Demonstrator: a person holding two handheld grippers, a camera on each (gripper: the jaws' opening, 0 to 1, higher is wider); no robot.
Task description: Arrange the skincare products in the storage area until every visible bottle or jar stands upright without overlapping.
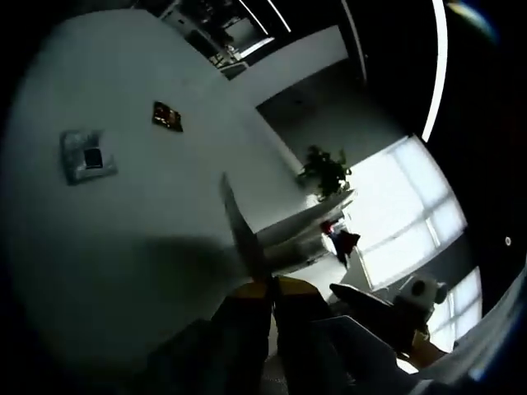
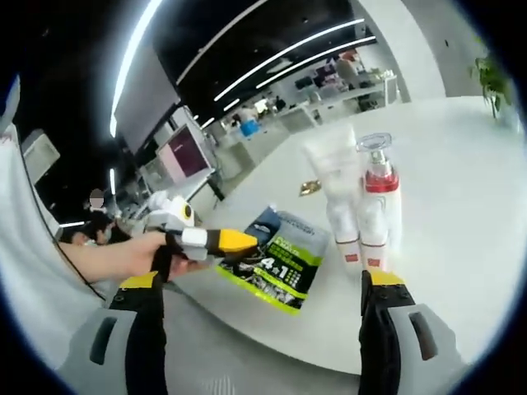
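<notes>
With my right hand-held gripper (image 2: 262,284) spread wide before the 2 upright bottles, a pump bottle (image 2: 380,202) and a white tube (image 2: 336,189) touching on the bench (image 2: 461,214), I'd close gently low on one; my left hand-held gripper (image 1: 247,247) looks nearly closed, empty.
</notes>
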